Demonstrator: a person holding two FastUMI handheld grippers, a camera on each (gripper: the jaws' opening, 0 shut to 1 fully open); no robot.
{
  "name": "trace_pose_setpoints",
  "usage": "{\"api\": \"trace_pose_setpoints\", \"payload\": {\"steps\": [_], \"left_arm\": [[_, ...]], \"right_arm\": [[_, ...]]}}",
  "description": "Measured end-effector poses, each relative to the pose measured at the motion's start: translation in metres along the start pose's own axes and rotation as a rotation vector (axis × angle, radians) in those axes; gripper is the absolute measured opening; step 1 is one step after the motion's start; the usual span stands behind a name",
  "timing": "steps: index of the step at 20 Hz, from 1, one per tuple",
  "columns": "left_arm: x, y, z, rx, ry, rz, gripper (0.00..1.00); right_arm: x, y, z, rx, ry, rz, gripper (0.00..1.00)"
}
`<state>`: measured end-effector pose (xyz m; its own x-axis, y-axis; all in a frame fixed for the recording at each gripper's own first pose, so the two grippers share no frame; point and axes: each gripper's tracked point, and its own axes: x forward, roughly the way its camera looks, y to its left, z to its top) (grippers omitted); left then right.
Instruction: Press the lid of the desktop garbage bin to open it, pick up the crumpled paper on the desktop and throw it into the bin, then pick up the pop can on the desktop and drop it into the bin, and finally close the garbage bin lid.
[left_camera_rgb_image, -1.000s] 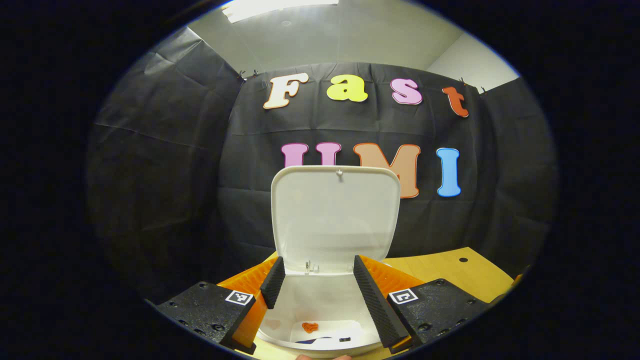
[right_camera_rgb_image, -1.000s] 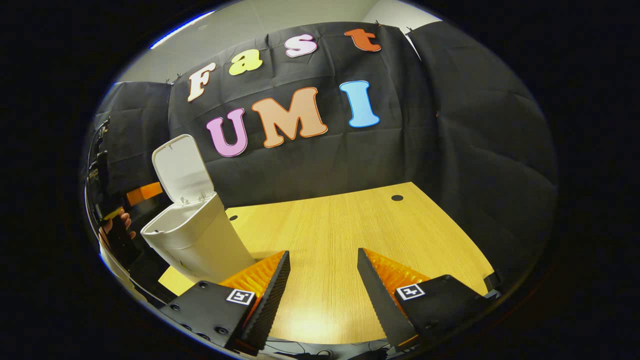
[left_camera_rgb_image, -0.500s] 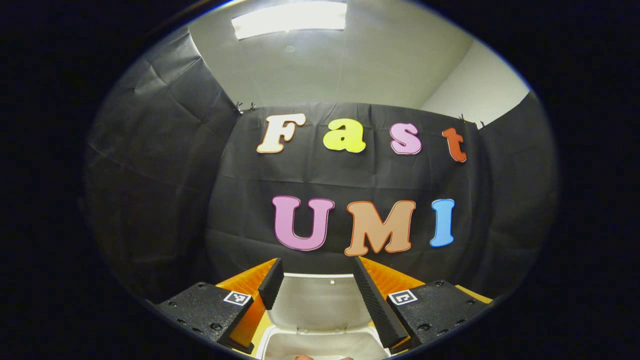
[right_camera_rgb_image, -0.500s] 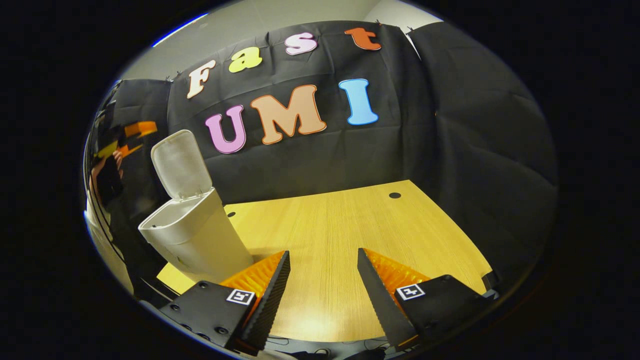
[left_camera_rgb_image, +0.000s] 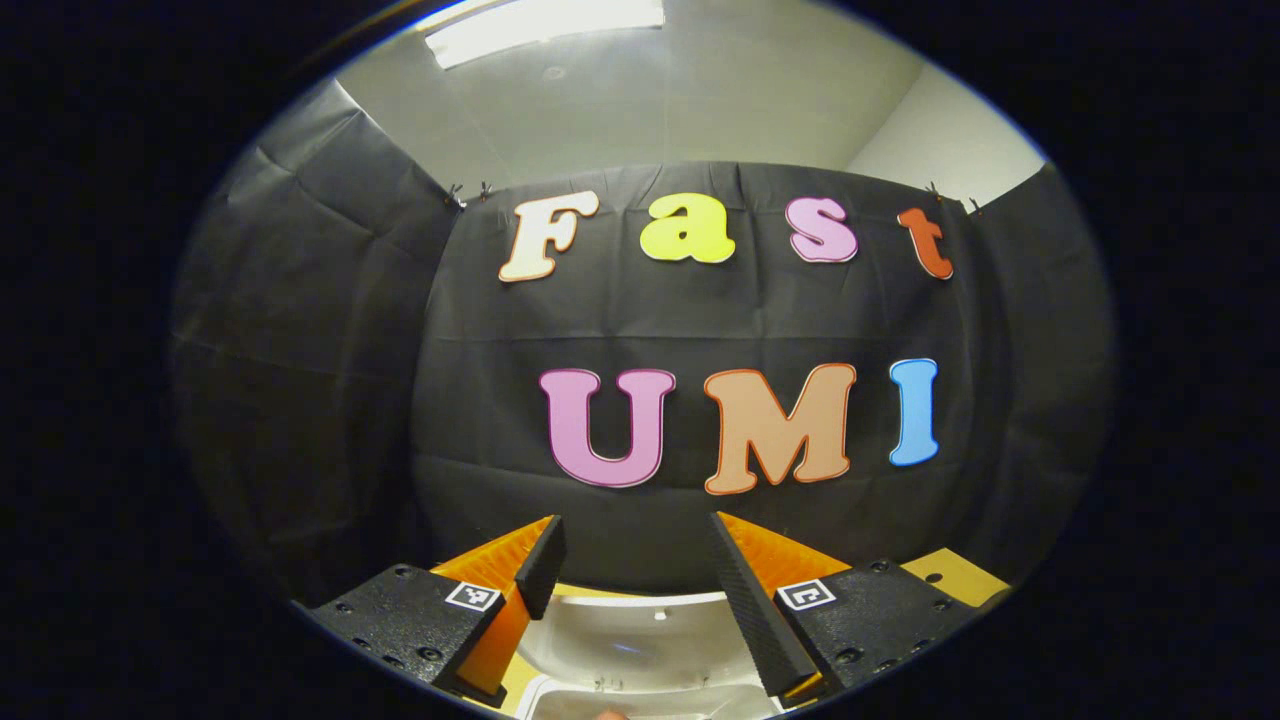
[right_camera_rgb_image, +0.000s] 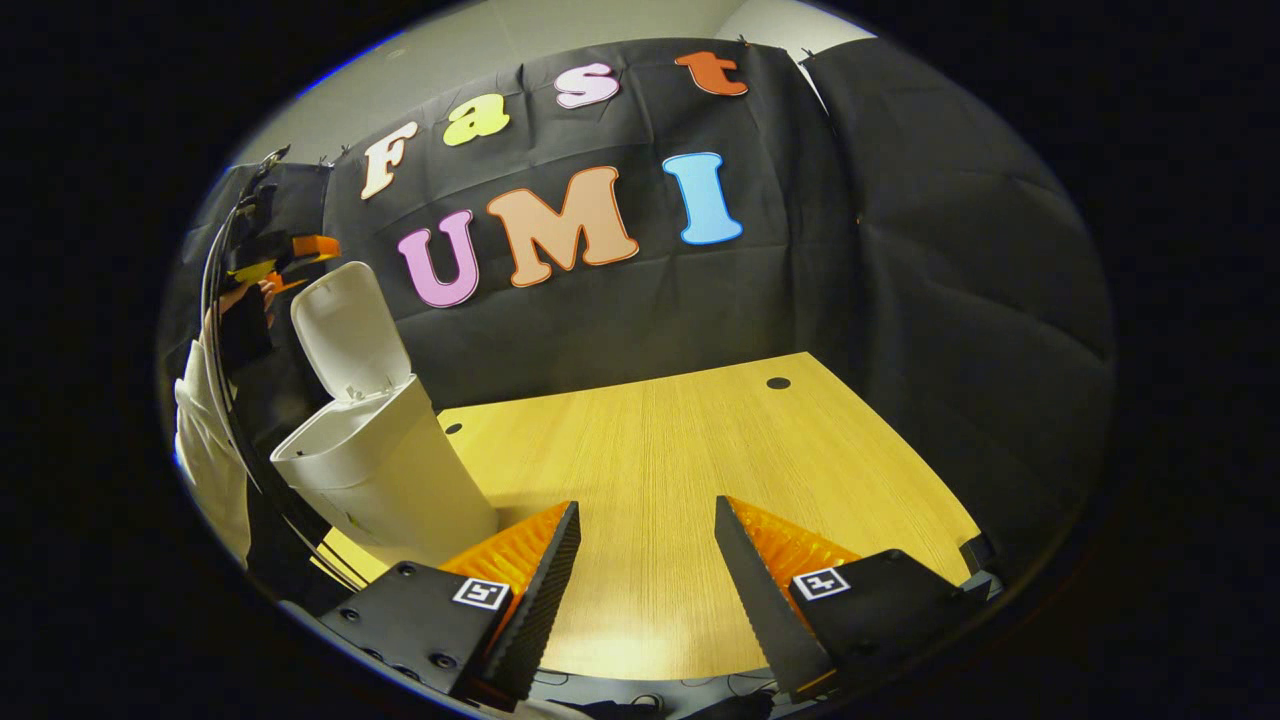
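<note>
Closing step in hand: lid (right_camera_rgb_image: 345, 318) upright over bin (right_camera_rgb_image: 375, 470). Left gripper (left_camera_rgb_image: 632, 560) wide, empty, above lid; right gripper (right_camera_rgb_image: 645, 545) wide, over counter (right_camera_rgb_image: 720, 440). Next: press lid down.

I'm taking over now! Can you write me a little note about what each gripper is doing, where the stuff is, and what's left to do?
Left hand-held gripper: open, empty, raised above the bin's upright lid.
Right hand-held gripper: open, empty, low over the wooden desktop.
Garbage bin: at the desktop's left side in the right gripper view, lid open.
Done: lid opened. No crumpled paper or pop can lies on the desktop in view, so both are probably binned, though the bin's inside is hidden here.
Left: push the lid down shut.
</note>
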<state>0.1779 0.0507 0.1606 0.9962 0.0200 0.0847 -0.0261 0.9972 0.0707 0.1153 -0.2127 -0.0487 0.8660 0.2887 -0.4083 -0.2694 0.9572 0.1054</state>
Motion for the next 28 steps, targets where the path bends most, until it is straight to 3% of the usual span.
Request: {"api": "trace_pose_setpoints", "payload": {"steps": [3, 5, 11, 13, 15, 20, 23, 25, 26, 28], "left_arm": [[-0.002, 0.011, -0.007, 0.018, 0.017, 0.027, 0.84], [-0.007, 0.008, -0.007, 0.012, 0.007, 0.018, 0.78], [-0.057, 0.006, -0.017, 0.005, -0.053, 0.031, 0.76], [-0.079, 0.006, -0.026, 0.0, -0.091, 0.058, 0.82], [-0.103, 0.003, -0.042, 0.029, -0.12, 0.076, 0.79], [-0.141, -0.009, -0.092, 0.057, -0.129, 0.077, 0.84], [-0.142, -0.016, -0.154, 0.049, 0.006, 0.041, 0.82], [-0.148, -0.008, -0.184, 0.03, 0.088, 0.062, 0.86], [-0.148, -0.007, -0.162, 0.04, -0.015, 0.072, 0.89], [-0.146, -0.011, -0.164, 0.059, -0.041, 0.079, 0.89]], "right_arm": [[-0.002, -0.005, 0.003, 0.005, -0.008, -0.008, 0.87], [-0.002, -0.008, 0.003, 0.02, -0.007, -0.011, 0.87], [0.0, -0.006, 0.002, 0.019, -0.015, -0.014, 0.87], [0.005, 0.0, 0.002, 0.017, -0.008, -0.003, 0.87], [0.011, 0.008, 0.0, 0.01, 0.004, 0.013, 0.87], [0.02, 0.032, 0.005, -0.019, 0.009, 0.063, 0.87], [0.023, 0.042, 0.006, -0.039, 0.018, 0.078, 0.87], [0.023, 0.046, 0.003, -0.05, 0.024, 0.082, 0.87], [0.023, 0.046, 0.002, -0.052, 0.03, 0.081, 0.87], [0.022, 0.047, -0.004, -0.05, 0.043, 0.079, 0.87]]}}
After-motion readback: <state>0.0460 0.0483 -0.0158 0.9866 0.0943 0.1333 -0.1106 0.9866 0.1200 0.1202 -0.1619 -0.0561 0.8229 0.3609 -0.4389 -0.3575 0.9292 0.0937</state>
